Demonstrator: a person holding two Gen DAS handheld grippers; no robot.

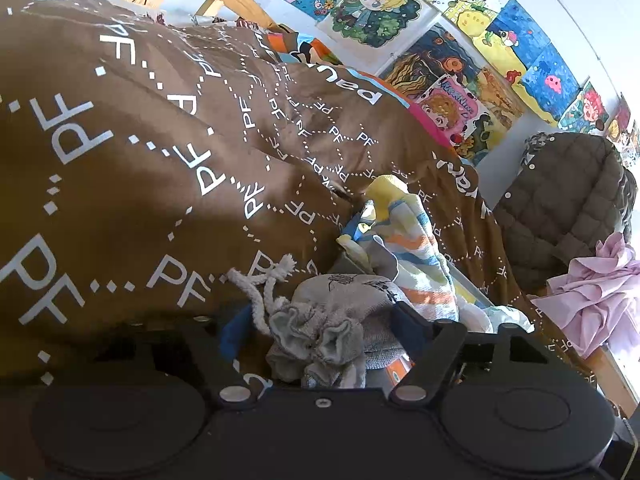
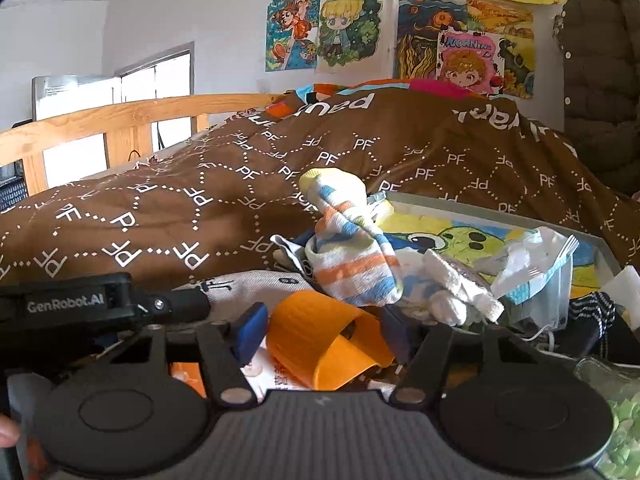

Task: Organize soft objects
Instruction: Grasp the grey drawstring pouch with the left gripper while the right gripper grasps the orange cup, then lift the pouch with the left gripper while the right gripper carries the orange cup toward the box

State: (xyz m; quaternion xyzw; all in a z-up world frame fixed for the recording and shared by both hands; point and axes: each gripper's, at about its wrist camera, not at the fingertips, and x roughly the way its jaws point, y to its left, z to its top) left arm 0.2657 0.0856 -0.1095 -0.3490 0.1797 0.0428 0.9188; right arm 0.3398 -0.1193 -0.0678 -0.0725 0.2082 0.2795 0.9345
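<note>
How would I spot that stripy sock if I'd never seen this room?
Start at the brown PF-printed quilt covering the bed. At its near edge, on the clutter, lies the striped sock. It alone has orange, blue and white bands with a yellow toe.

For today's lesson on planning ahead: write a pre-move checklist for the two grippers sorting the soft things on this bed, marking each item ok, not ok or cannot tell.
1. Left gripper holds the grey drawstring pouch between its fingers: ok.
2. Pouch cord clear of the fingers: cannot tell; it trails beside the left one.
3. Right gripper grips the orange piece: cannot tell; the piece lies between open-looking fingers.
4. Striped sock reachable: ok; it lies on top of the pile, uncovered.
5. Tray has room: not ok; cloth and wrappers crowd it.
</note>
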